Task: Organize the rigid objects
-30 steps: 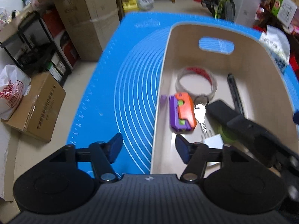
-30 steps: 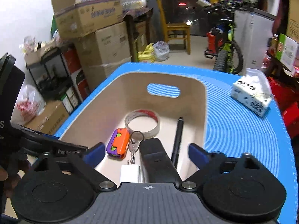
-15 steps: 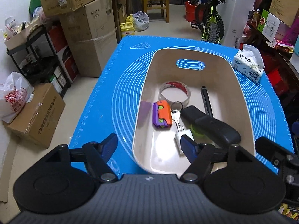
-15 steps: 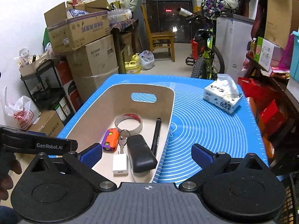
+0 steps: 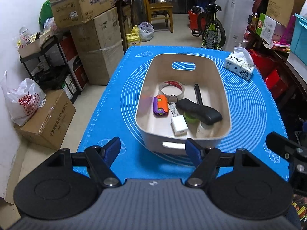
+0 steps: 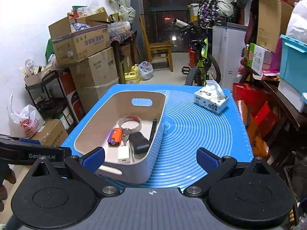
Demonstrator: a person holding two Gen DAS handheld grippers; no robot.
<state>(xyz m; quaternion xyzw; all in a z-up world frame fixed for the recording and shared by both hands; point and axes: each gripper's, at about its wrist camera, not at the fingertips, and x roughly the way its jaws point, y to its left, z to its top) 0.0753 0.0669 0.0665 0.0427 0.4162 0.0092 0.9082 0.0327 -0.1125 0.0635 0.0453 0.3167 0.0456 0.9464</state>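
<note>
A beige bin stands on the blue mat. In it lie a tape roll, a black pen, an orange and purple toy, keys, a black case, a white charger, a green roll and a small white bottle. My left gripper hovers open and empty above the bin's near end. My right gripper is open and empty too, above the near right corner of the bin. The toy, case and charger show there as well.
A tissue pack sits on the mat's far right corner. Cardboard boxes, a black shelf, a chair and a bicycle stand beyond the table. A red bag and shelves crowd the right side.
Both grippers have drawn back and risen away from the bin, so the whole bin now shows. The left jaws stand a little wider. The objects in the bin have not moved.
</note>
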